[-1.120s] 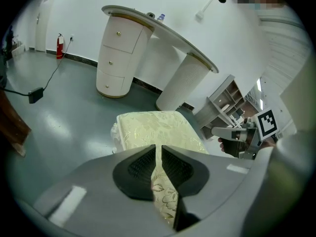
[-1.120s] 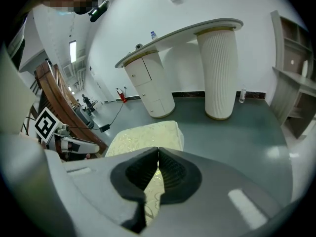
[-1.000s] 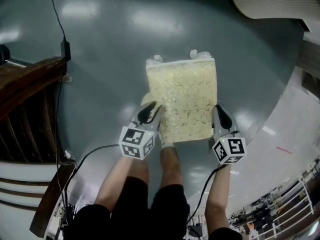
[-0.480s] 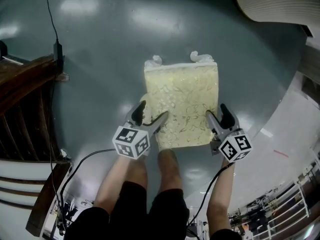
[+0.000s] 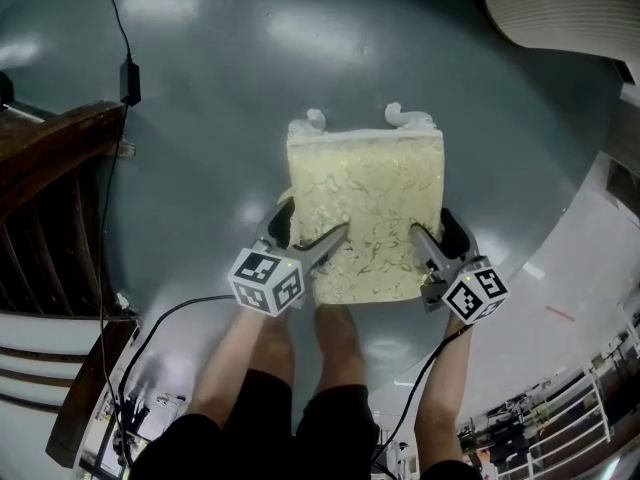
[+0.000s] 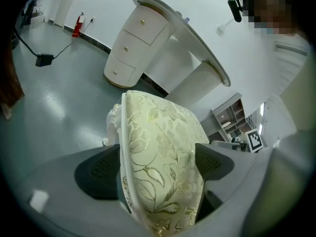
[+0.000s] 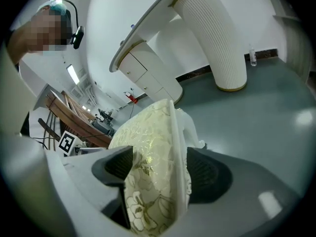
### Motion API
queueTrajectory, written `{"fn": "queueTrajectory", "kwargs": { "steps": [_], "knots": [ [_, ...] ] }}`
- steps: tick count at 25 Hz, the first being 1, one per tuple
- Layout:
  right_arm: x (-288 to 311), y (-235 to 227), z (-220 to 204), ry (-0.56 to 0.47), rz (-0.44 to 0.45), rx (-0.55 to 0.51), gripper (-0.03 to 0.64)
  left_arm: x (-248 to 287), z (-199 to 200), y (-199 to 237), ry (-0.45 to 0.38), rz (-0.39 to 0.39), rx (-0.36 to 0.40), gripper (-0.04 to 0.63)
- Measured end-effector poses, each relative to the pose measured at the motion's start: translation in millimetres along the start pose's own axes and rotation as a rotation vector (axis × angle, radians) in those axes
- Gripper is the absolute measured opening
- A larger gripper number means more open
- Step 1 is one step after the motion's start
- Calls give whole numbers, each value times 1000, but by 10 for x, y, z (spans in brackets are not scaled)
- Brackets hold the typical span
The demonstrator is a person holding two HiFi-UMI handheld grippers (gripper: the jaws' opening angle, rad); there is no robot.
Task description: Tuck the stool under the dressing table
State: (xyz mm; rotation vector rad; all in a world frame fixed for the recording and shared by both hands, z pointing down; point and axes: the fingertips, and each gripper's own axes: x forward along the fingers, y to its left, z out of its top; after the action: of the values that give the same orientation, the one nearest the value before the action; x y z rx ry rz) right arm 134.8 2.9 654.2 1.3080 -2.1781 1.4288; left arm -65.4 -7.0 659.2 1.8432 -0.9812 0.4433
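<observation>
- The glossy grey floor fills most of the head view.
- The white dressing table sits at 1 o'clock from the stool and well apart from it, so the stool is not yet tucked under.
- A dark wooden frame stands at 9 o'clock.
- The stool, with a cream floral cushion, stands on the floor at 12 o'clock from your legs.
- Your left gripper is at the cushion's 7 o'clock corner. Its jaws are opening with the cushion's edge between them, no longer pinched.
- Your right gripper is at the 5 o'clock corner. Its jaws are also opening around the cushion's edge.
- A black power adapter lies at 10 o'clock.
</observation>
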Motion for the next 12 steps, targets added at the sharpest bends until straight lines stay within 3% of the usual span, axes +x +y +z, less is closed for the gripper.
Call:
{"fn": "queueTrajectory", "kwargs": {
  "steps": [12],
  "knots": [
    [81, 9, -14, -11, 105, 38, 331, 81, -35, 16, -22, -7, -1, 488]
  ]
}}
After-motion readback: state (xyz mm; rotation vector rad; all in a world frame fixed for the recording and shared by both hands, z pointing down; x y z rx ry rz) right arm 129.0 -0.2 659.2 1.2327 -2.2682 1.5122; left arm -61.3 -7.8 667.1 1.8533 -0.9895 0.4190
